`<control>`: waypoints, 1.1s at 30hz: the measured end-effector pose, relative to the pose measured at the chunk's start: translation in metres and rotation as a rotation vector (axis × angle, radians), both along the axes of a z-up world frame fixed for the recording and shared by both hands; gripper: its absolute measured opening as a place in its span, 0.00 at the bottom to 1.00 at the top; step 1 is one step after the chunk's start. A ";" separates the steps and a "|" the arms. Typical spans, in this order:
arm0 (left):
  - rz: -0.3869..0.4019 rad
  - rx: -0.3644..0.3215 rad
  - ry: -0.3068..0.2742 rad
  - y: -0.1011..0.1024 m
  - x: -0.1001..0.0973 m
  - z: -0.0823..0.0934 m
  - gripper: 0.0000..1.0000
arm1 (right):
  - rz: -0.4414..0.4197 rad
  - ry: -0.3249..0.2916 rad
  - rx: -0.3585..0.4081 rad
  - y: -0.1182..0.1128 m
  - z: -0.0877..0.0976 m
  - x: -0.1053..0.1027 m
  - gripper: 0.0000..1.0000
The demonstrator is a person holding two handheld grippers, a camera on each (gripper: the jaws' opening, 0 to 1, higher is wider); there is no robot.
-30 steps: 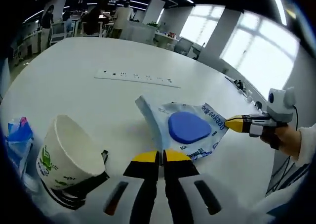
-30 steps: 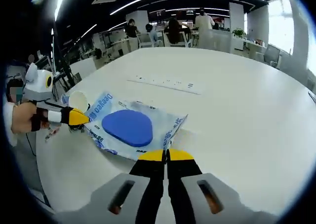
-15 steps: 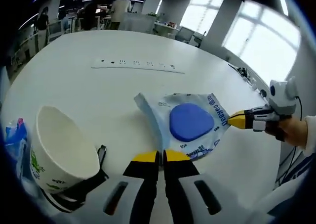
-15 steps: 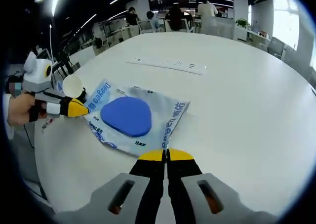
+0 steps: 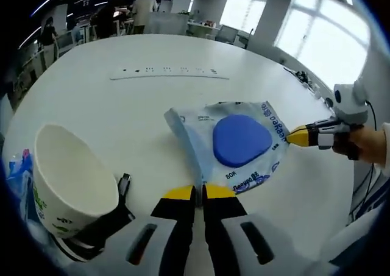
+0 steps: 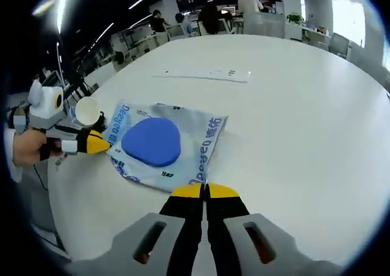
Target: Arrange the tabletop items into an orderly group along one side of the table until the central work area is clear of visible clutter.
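Left gripper view: the left gripper [image 5: 195,192] has its jaws closed together on the near edge of the blue wipes pack [image 5: 234,143], flat on the white table [image 5: 122,105]. The right gripper [image 5: 297,136] pinches the opposite corner. A paper cup [image 5: 70,181] lies nearby; farther, a power strip [image 5: 169,74].

both cams sit low and close over the white table [image 5: 91,93], facing each other from opposite ends of the wipes pack [image 5: 234,145] [image 6: 161,145], which both views share.
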State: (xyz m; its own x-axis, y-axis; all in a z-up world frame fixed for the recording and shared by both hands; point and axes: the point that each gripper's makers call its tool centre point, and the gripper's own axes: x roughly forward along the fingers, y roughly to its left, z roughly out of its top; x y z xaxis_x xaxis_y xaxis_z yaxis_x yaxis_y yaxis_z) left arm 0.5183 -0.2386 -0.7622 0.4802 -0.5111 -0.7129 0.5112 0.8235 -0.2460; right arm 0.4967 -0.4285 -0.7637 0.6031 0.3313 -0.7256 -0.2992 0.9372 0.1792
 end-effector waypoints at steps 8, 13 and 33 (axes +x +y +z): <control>0.018 -0.014 0.002 0.001 0.000 0.000 0.01 | -0.055 0.001 0.046 0.000 -0.001 -0.003 0.00; 0.019 -0.015 -0.003 0.001 0.000 0.000 0.01 | -0.058 -0.003 0.051 0.001 -0.002 -0.002 0.00; 0.105 -0.159 -0.172 -0.003 0.028 0.075 0.46 | -0.179 -0.113 0.244 0.016 0.053 0.009 0.42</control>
